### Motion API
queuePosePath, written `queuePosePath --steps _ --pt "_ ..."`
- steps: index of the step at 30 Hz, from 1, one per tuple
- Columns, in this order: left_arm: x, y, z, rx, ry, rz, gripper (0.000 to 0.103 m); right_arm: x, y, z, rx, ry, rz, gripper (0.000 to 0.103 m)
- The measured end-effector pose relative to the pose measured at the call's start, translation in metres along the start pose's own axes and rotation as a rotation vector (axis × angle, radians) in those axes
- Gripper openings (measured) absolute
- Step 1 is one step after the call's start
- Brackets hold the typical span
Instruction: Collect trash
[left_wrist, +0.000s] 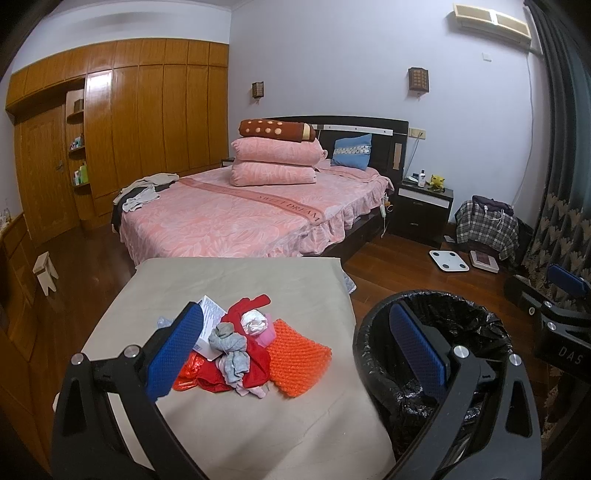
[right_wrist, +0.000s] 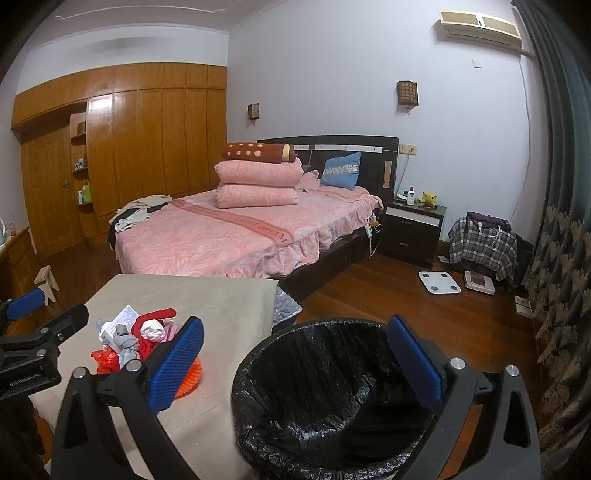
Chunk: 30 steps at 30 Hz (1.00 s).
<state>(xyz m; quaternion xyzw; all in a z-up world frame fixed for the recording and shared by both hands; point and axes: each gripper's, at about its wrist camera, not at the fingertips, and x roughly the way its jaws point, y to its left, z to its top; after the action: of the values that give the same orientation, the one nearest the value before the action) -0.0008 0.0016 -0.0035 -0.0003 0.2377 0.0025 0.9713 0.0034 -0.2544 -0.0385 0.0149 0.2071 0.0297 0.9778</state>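
Observation:
A heap of trash (left_wrist: 243, 350) lies on the beige-covered table (left_wrist: 236, 284): red plastic, grey rags, a white paper box (left_wrist: 209, 325), a crumpled white wad and an orange knitted piece (left_wrist: 297, 356). To its right stands a bin with a black liner (left_wrist: 436, 332). My left gripper (left_wrist: 295, 354) hovers open over the heap and the bin's left rim, holding nothing. My right gripper (right_wrist: 295, 363) is open above the black-lined bin (right_wrist: 321, 391), also holding nothing. The heap (right_wrist: 136, 343) shows at that view's left, partly hidden behind the left finger.
A pink-covered bed (left_wrist: 236, 206) with stacked pillows stands beyond the table. A dark nightstand (left_wrist: 421, 210), a white scale (left_wrist: 448, 260) and a checked cloth pile (left_wrist: 485, 225) are on the wooden floor at right. Curtains (left_wrist: 565, 184) hang far right; a small stool (left_wrist: 46, 271) stands left.

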Motion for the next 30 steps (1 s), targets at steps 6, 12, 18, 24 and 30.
queuePosePath --steps 6,12,18,24,30 --pt "0.0 -0.0001 0.0002 -0.001 0.001 0.0 0.098 -0.0015 0.0028 0.0005 0.0 0.002 0.001 0.097" --pt "0.0027 0.0021 -0.0004 0.0 0.003 0.002 0.098 0.0007 0.0023 -0.0017 0.002 0.003 0.001 0.097" --pt "0.0028 0.0023 -0.0003 -0.001 0.004 0.001 0.098 0.0008 0.0029 -0.0001 0.0 0.006 0.001 0.097" --pt "0.0026 0.0018 0.0001 -0.001 0.005 0.002 0.098 0.001 0.0029 -0.0002 0.001 0.007 0.001 0.097" --pt "0.0027 0.0017 0.0001 -0.001 0.007 0.001 0.098 0.0011 0.003 -0.0003 0.002 0.008 0.001 0.097"
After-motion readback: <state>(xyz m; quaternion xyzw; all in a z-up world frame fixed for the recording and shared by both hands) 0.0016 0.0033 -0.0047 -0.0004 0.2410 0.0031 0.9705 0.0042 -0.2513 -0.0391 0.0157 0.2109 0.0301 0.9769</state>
